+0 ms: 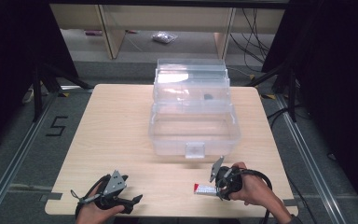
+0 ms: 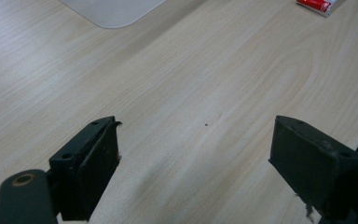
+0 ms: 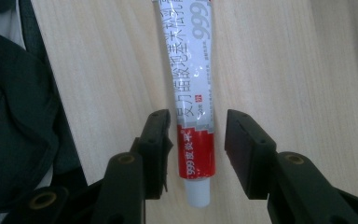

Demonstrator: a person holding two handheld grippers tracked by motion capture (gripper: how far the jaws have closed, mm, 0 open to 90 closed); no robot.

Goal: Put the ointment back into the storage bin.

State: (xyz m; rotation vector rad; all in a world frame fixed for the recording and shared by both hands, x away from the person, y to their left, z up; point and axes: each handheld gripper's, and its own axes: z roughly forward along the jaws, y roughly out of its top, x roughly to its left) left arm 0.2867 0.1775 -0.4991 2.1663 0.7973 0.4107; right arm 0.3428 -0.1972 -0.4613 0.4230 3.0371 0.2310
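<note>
Two black hand-held grippers sit at the near edge of the one pale wooden table (image 1: 116,121) in the high view: the left gripper (image 1: 133,200) near the left corner, the right gripper (image 1: 217,186) toward the right, its tips at a single white-and-red ointment tube (image 1: 205,188) lying flat. One clear plastic storage box (image 1: 193,126) with its lid raised stands at the table's far middle, well apart from both grippers. Seen from the left gripper view, the left gripper (image 2: 196,149) has its two jaws spread wide over bare wood, nothing between them, with the tube (image 2: 318,5) far off at the top right. Seen from the right gripper view, the right gripper (image 3: 196,140) straddles the tube (image 3: 191,84) near its white cap end, jaws parted, a gap showing on each side.
</note>
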